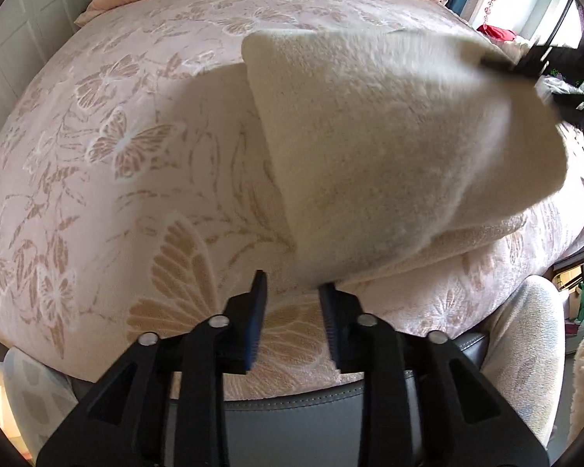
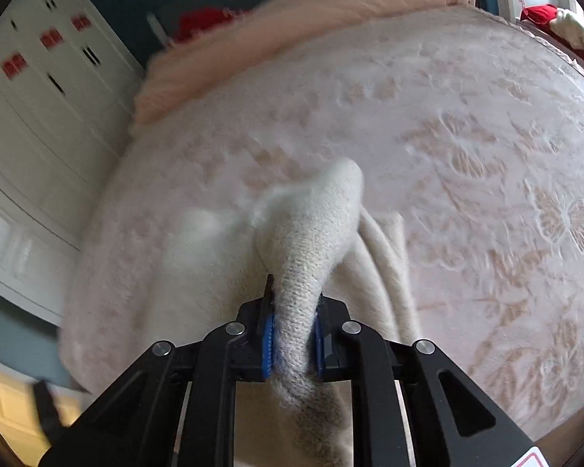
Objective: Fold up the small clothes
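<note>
The cream knitted garment (image 1: 389,148) lies partly lifted over the bed (image 1: 97,155), filling the left wrist view from centre out toward 2 o'clock, its lower layer resting on the pink cover near 5 o'clock; it looks light, thick and very soft, a fuzzy ribbed knit that should drape and sag rather than hold a crease, and cling a little to the plush cover rather than slide. The right gripper (image 2: 292,336) has its jaws closed tight on a bunched roll of the knit, the blue pads (image 2: 268,344) pressed into the wool on both sides; in the left view it shows dark and blurred at 2 o'clock on the raised edge. The left gripper (image 1: 292,325) stands with jaws part open, empty; the cloth's near corner sits just beyond its tips at 12 o'clock, and I cannot tell whether it touches them. A hem or corner seems the best hold, pinched through few layers. The bed cover is velvety, embossed with tan butterflies and leaves.
</note>
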`<state>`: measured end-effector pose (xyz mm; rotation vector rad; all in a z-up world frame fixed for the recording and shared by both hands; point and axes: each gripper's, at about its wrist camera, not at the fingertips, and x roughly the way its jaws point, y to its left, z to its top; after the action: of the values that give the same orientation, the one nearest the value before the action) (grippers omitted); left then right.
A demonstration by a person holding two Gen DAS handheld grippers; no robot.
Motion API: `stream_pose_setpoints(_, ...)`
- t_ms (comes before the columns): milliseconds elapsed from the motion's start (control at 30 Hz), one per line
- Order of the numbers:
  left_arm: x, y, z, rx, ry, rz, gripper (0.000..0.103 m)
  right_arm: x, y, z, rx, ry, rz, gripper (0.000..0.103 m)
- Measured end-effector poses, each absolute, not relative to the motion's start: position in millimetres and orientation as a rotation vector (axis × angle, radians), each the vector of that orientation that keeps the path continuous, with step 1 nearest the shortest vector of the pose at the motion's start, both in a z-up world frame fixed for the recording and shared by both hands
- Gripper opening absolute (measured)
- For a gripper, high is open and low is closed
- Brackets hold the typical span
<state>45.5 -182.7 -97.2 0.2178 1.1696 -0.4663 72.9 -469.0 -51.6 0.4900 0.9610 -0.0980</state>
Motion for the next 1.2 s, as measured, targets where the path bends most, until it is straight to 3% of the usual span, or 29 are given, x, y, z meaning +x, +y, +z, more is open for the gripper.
stream_pose_setpoints(67, 45.5, -183.4, -98.7, 0.215, 1.188, -0.466, 0.030, 79.7, -470.6, -104.9, 0.509, 1.107, -0.086, 0.021)
stream_pose_setpoints(200, 36.2, -172.2, -83.5, 0.159, 1.173, -0.537, 0.043, 42.3, -484.8, -73.4, 0.611, 0.958, -0.087, 0.034)
stream_pose_setpoints(267, 29.8, -160.4, -66.3, 0.075, 1.138, -0.601, 0.055, 16.7, -493.7, -58.1, 0.633, 0.914, -0.094, 0.051)
stream_pose_setpoints(333, 25.7, -151.5, -54.4, 0.009, 1.106, -0.622, 0.070, 0.3, -497.3, -57.1, 0.632, 0.939, -0.101, 0.054)
stream_pose_setpoints(467, 31.9, -148.9, -40.5, -0.115, 1.100, -0.612, 0.074, -18.5, -485.3, -87.6, 0.696, 1.009, -0.073, 0.058)
stream_pose_setpoints(500, 35.0, -153.0, -40.6, -0.122, 1.106, -0.606, 0.074, -17.2, -479.6, -92.8, 0.696, 1.013, -0.076, 0.059)
stream_pose_setpoints(533, 37.3, -156.9, -41.5, -0.111, 1.110, -0.592, 0.074, -13.4, -471.9, -97.4, 0.675, 1.016, -0.078, 0.041)
stream_pose_setpoints(567, 39.2, -160.8, -42.8, -0.093, 1.117, -0.572, 0.074, -6.6, -466.7, -98.0, 0.648, 1.026, -0.060, 0.017)
stream_pose_setpoints(800, 43.3, -169.4, -61.7, 0.010, 1.160, -0.503, 0.074, -12.2, -473.7, -28.1, 0.574, 0.875, -0.062, 0.015)
stream_pose_setpoints(967, 43.4, -168.2, -64.2, -0.007, 1.185, -0.505, 0.074, -12.1, -480.3, -118.3, 0.497, 1.100, -0.156, 0.019)
stream_pose_setpoints(1100, 39.1, -170.4, -33.9, -0.039, 1.109, -0.556, 0.075, -22.7, -483.4, -71.7, 0.565, 0.990, -0.173, 0.028)
stream_pose_setpoints(1200, 46.4, -176.3, -18.7, -0.069, 1.050, -0.573, 0.077, -13.7, -463.4, -27.6, 0.492, 0.917, -0.109, 0.028)
